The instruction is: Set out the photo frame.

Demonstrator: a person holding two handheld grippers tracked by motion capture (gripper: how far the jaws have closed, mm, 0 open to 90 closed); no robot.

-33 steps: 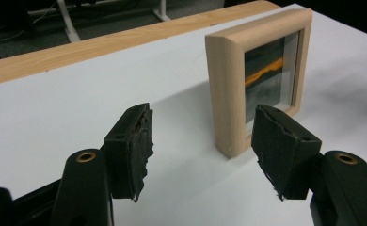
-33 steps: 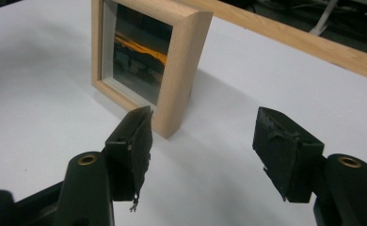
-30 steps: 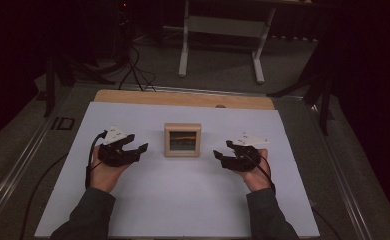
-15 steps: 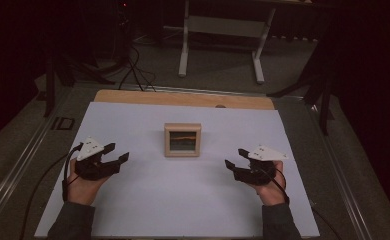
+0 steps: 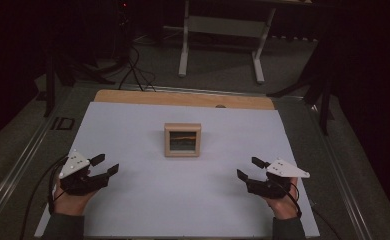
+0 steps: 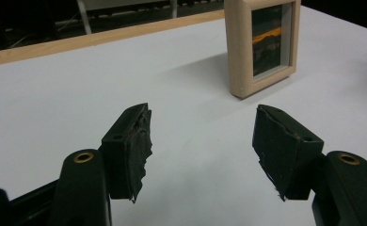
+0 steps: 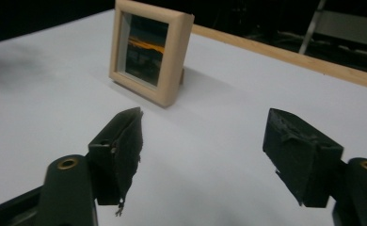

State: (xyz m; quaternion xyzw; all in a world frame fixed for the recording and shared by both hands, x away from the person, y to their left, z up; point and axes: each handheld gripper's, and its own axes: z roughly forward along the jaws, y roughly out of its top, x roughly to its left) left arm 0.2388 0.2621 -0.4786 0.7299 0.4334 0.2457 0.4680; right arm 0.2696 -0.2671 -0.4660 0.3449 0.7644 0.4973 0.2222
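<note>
A small picture frame (image 5: 182, 140) of pale wood stands upright in the middle of the white table top, holding a dark picture with an orange streak. My left gripper (image 5: 104, 165) hovers near the front left of the table, open, with nothing between its jaws. My right gripper (image 5: 249, 169) hovers near the front right, also open with nothing in it. The left gripper view has the frame (image 6: 261, 44) ahead to the upper right of the left gripper (image 6: 203, 136). In the right gripper view the frame (image 7: 149, 54) stands ahead to the upper left of the right gripper (image 7: 205, 143).
The white sheet (image 5: 148, 195) covers a wooden table (image 5: 183, 98) whose bare strip runs along the far edge. Beyond it stand a white metal stand (image 5: 223, 30) and dark cables (image 5: 133, 70) on the floor. A metal rail (image 5: 18, 165) runs along the table's left side.
Both hands have drawn back from beside the frame towards the near corners, the left one outwards to the left, the right one outwards to the right. The frame has stayed put.
</note>
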